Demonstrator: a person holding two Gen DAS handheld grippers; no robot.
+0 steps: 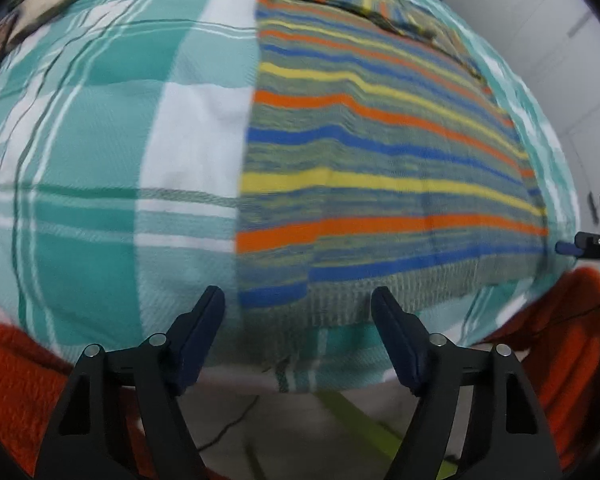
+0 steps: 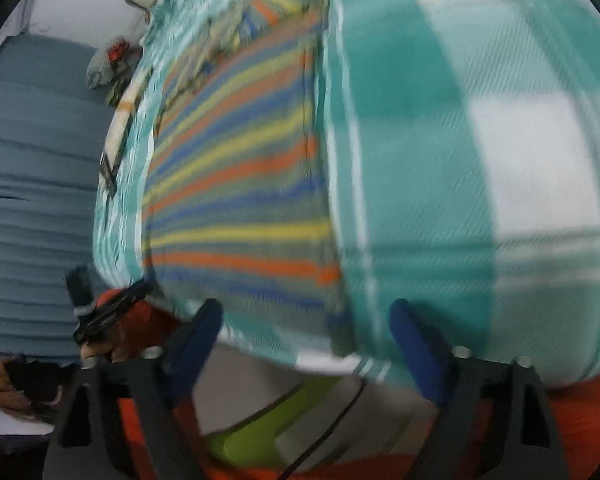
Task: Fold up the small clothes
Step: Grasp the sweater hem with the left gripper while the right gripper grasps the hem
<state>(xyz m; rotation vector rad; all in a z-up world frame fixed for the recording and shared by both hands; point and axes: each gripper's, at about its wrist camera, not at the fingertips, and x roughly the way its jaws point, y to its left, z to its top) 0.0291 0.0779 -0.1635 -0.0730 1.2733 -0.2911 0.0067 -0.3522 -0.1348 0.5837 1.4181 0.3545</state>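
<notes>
A striped knit garment (image 1: 380,160) with orange, yellow, blue and grey-green bands lies flat on a teal and white checked cloth (image 1: 100,140). A folded part of it (image 1: 360,0) lies at its far end. My left gripper (image 1: 298,304) is open and empty, just off the garment's near left corner at the hem. In the right wrist view the garment (image 2: 240,184) lies left of centre. My right gripper (image 2: 306,316) is open and empty at the garment's near right corner. The right gripper also shows at the right edge of the left wrist view (image 1: 592,240).
The checked cloth (image 2: 480,160) covers a raised surface whose near edge drops to a pale floor (image 1: 260,420) with a cable and a lime-green strip (image 2: 260,428). Orange-red fabric (image 1: 12,380) lies below the edge on both sides. A grey-blue mattress (image 2: 32,200) lies left.
</notes>
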